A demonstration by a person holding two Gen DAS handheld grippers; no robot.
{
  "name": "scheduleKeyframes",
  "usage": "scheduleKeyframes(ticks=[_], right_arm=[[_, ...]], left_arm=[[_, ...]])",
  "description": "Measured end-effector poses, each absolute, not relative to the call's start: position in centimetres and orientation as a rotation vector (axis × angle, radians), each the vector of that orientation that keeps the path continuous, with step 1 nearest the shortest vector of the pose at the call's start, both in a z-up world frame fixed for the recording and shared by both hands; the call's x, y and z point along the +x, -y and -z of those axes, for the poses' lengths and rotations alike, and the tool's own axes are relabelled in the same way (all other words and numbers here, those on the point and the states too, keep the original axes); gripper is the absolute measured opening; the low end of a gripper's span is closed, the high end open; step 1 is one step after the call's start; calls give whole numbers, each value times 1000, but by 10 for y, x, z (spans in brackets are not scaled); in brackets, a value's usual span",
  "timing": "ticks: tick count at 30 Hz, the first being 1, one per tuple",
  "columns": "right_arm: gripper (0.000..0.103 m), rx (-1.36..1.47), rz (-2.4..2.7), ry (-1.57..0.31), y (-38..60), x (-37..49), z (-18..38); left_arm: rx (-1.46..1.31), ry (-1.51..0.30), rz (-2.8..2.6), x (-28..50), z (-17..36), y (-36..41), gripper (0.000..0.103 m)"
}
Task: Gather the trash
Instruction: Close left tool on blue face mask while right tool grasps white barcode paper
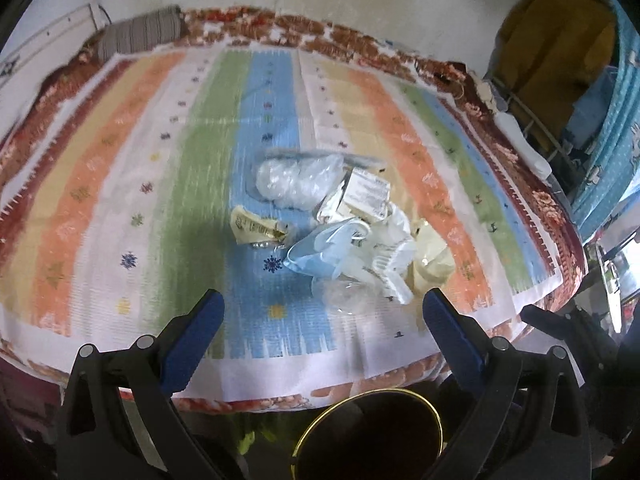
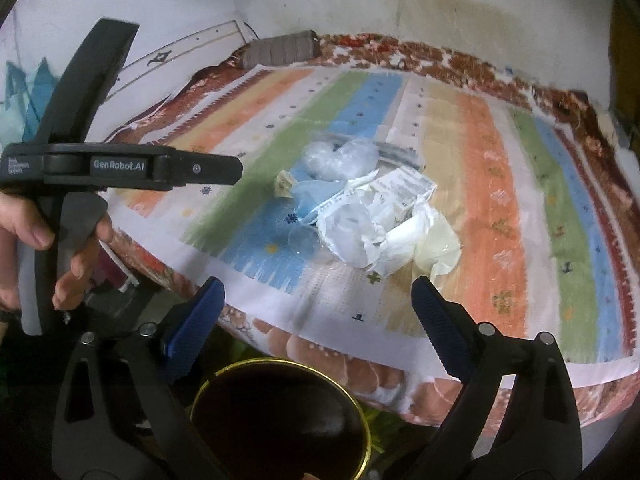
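A loose heap of crumpled white wrappers, clear plastic bags and a pale-blue face mask (image 1: 324, 254) is lying mid-bed on the rainbow-striped woven spread (image 1: 140, 184). The dark round bin with a gold rim (image 2: 280, 420) is waiting below the bed's edge. Both the left tool (image 1: 322, 312) and right tool (image 2: 316, 300) are hanging spread and empty, apparently approaching; next, one likely needs lowering onto a piece and pinching it.

Ahead of my right claw (image 2: 316, 308) the trash pile (image 2: 360, 216) lies on the bed (image 2: 500, 200). Below it stands the bin (image 2: 356, 408); my left claw (image 1: 324, 312) is leftward.
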State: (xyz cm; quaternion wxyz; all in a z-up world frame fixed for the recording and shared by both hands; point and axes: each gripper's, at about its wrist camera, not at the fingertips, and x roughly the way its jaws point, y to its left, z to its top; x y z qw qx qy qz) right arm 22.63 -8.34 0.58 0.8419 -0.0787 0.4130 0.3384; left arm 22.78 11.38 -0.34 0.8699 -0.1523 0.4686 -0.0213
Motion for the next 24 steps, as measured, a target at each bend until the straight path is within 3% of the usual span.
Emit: scheduleKeyframes(ticks=[9,15,24], right_arm=[[86,-157,-731,-916,65,257,15],[79,-163,-734,-924,48,272,28],[71,-170,-710,-950,31,296,48]], left_arm=[[-298,-1010,63,260,34,-118,87],[-456,-1019,105,280,36,-132,83],[-381,-1101,133,309,61,-120,75]])
